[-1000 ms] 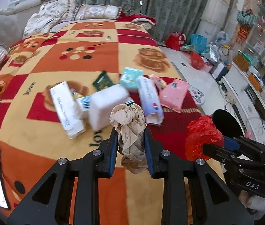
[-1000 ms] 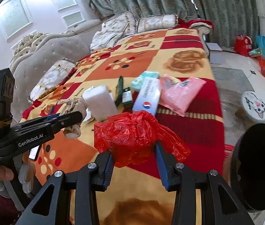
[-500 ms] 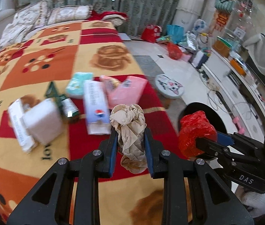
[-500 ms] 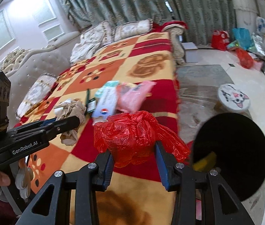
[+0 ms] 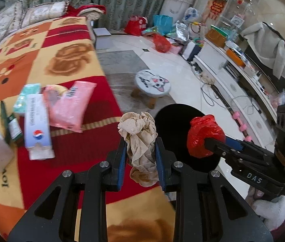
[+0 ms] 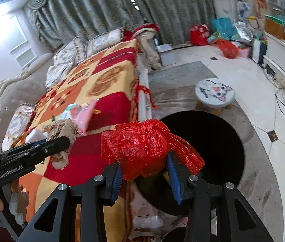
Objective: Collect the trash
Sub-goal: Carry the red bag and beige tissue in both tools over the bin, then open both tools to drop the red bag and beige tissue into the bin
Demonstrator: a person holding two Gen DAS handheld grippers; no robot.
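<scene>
My left gripper (image 5: 140, 159) is shut on a crumpled beige paper wad (image 5: 140, 135) and holds it over the bed's near edge, just left of a black round bin (image 5: 176, 133). My right gripper (image 6: 144, 173) is shut on a crumpled red plastic bag (image 6: 142, 147), held above the near rim of the bin (image 6: 206, 151). The red bag (image 5: 202, 135) also shows in the left wrist view, over the bin. The left gripper with the paper wad (image 6: 61, 129) shows at the left of the right wrist view.
A bed with a red, orange and yellow blanket (image 5: 41, 60) carries a pink packet (image 5: 69, 104), a white and blue packet (image 5: 35, 125), a teal packet and a white box. A cat-face stool (image 5: 152, 82) stands on the floor beyond the bin. Bags and shelves line the far wall.
Both grippers have swung right, from over the bed to the black bin beside it. The paper wad and the red bag stay gripped. The bin now fills more of the right wrist view.
</scene>
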